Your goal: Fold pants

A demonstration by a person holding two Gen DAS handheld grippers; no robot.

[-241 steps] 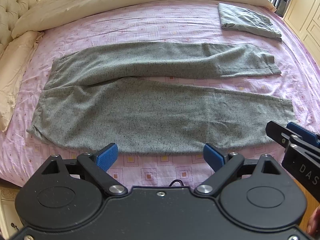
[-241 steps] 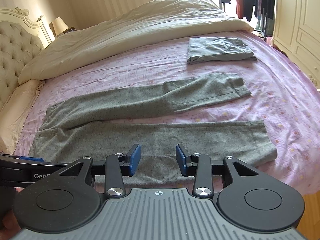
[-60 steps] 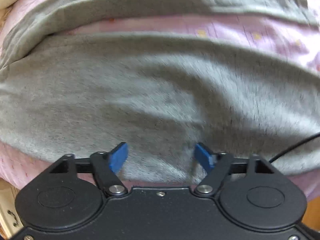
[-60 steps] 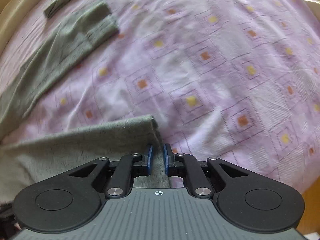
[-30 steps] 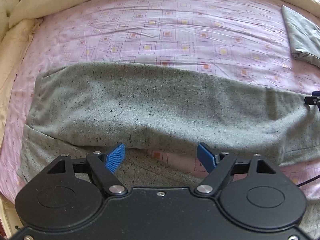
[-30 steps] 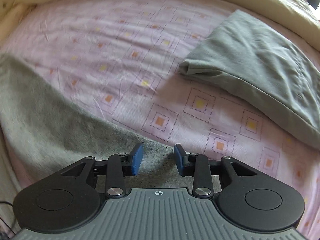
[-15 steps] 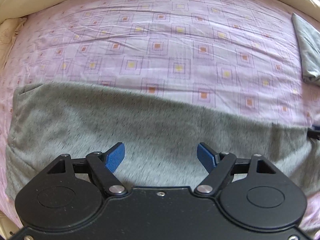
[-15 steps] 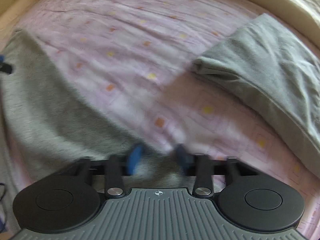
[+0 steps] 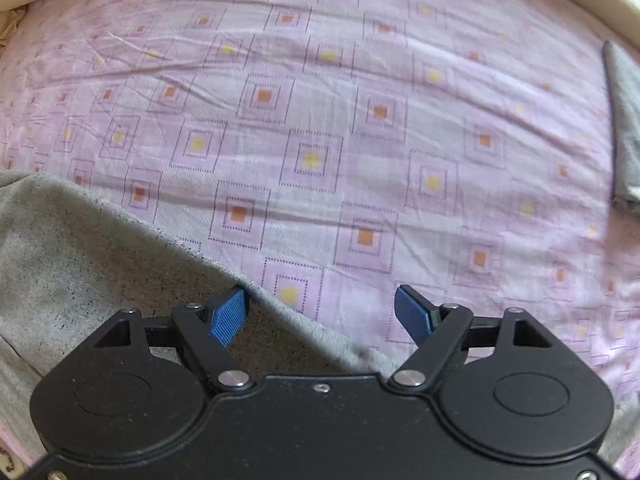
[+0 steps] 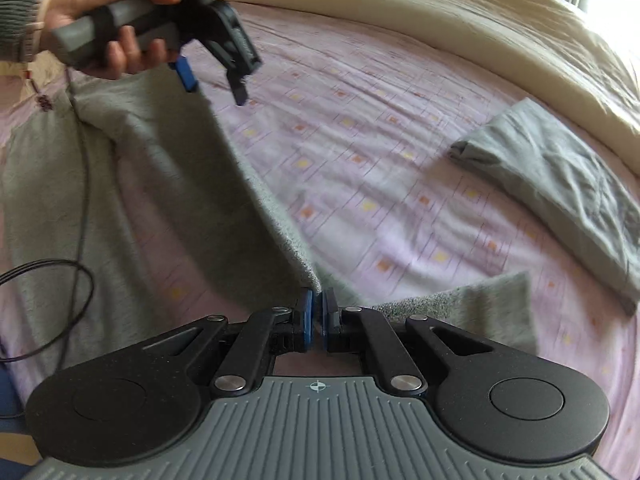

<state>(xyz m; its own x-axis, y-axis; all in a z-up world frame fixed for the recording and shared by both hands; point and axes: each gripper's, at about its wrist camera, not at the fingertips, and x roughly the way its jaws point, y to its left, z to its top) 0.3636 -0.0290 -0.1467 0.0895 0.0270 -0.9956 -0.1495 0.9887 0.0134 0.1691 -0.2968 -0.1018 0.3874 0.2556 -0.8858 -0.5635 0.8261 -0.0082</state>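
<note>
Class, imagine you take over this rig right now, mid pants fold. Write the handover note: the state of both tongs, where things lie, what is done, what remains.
Right tongs: shut on the far edge of the grey pants, near the cuff end.
Left tongs: open, empty, over the same edge further along.
Pants: on the pink bedsheet, apparently already folded leg over leg.
Another folded grey garment lies beside them.
Left: probably grip with the left, then fold the length over.
</note>
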